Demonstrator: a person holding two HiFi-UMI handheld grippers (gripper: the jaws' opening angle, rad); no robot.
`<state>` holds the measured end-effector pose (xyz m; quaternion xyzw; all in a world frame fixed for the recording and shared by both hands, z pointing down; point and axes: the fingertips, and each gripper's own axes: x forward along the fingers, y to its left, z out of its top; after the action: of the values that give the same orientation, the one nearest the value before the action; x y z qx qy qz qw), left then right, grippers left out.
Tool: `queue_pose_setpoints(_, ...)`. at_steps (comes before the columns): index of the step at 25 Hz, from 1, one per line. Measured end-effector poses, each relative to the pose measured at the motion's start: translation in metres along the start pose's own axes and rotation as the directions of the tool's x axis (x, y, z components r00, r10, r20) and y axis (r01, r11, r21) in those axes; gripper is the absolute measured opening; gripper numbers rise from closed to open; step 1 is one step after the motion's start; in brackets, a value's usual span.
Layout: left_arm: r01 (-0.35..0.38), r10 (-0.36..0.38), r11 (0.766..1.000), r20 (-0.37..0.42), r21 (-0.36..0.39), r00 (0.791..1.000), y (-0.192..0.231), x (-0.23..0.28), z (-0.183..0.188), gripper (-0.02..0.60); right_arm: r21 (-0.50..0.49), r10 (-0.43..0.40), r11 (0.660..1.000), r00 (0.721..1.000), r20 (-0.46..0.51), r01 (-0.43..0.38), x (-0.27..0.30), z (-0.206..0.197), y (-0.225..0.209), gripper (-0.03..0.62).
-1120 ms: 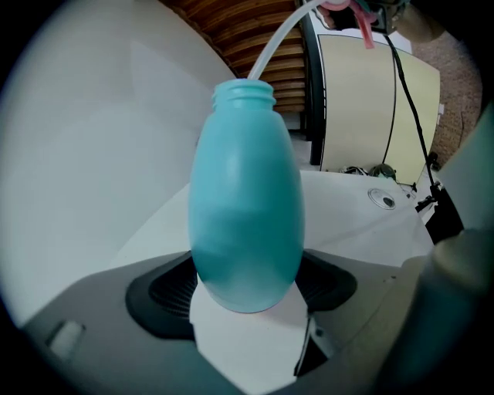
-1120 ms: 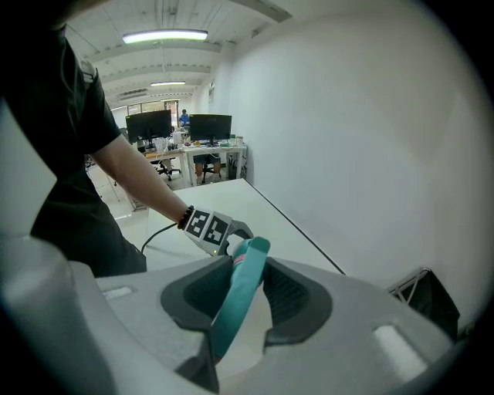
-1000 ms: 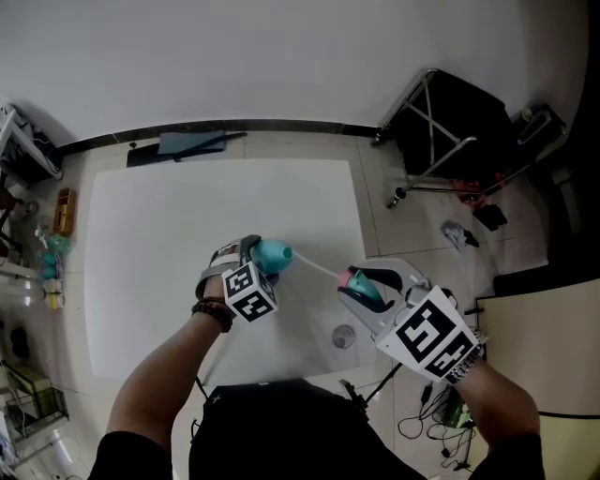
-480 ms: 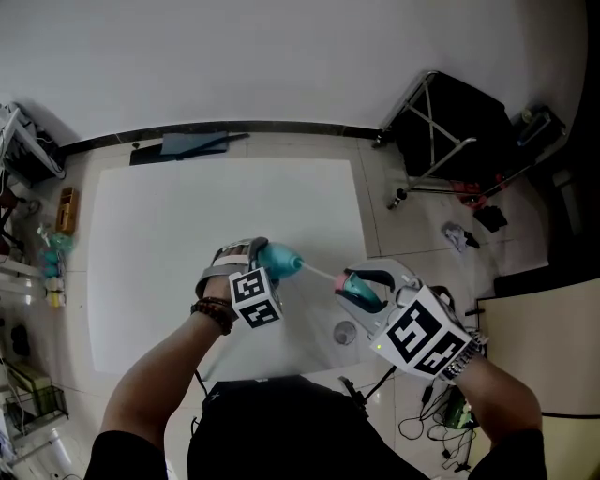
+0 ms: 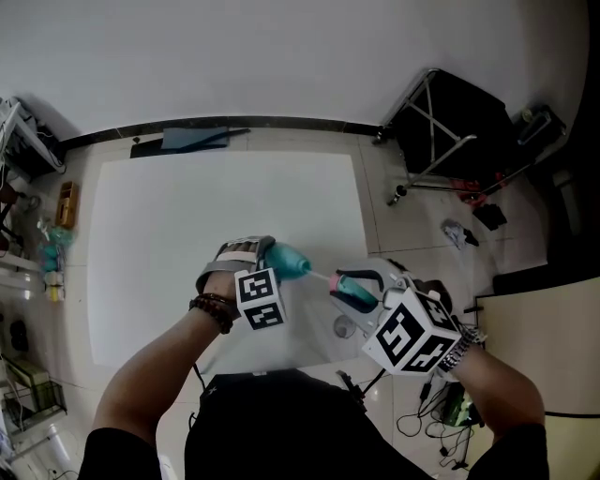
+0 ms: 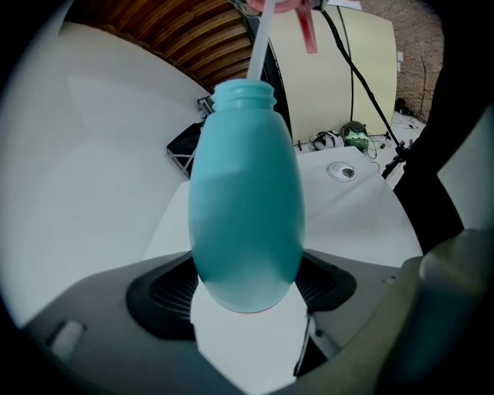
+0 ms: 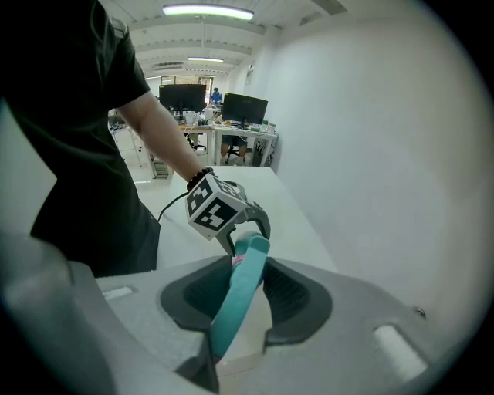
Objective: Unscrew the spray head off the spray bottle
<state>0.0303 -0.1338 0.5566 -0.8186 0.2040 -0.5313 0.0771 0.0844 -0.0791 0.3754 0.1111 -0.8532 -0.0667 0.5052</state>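
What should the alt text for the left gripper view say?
A teal bottle is clamped between the jaws of the left gripper, its threaded neck bare. A white dip tube runs from the neck up to the pink spray head at the top edge, with a white table behind.

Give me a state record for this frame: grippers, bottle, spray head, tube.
left gripper: shut on teal bottle, gripping its base end
right gripper: shut on spray head
neck: bare, threads showing
spray head position: off the neck, held apart from it
dip tube: spans the gap, one end inside the neck
support: both held above white table
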Motion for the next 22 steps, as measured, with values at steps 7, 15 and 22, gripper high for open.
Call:
queue_pose_setpoints(7, 0.047, -0.046, 0.997, -0.025, 0.059, 0.999, -0.014, -0.01, 0.009, 0.416, -0.14, -0.002, 0.99, 0.999, -0.036, -0.003, 0.008, -0.002, 0.012, 0.12)
queue_pose_setpoints(15, 0.111, -0.106, 0.987, -0.052, 0.114, 0.993, -0.033, -0.021, 0.019, 0.416, -0.336, 0.005, 0.941, 0.997, -0.077, -0.031, 0.02, -0.011, 0.029, 0.12)
queue_pose_setpoints(22, 0.159, -0.148, 0.975, -0.079, 0.155, 0.986, -0.044, -0.031, 0.022, 0.416, -0.588, -0.063, 0.809, 0.992, -0.111, -0.014, 0.023, -0.015, 0.04, 0.12)
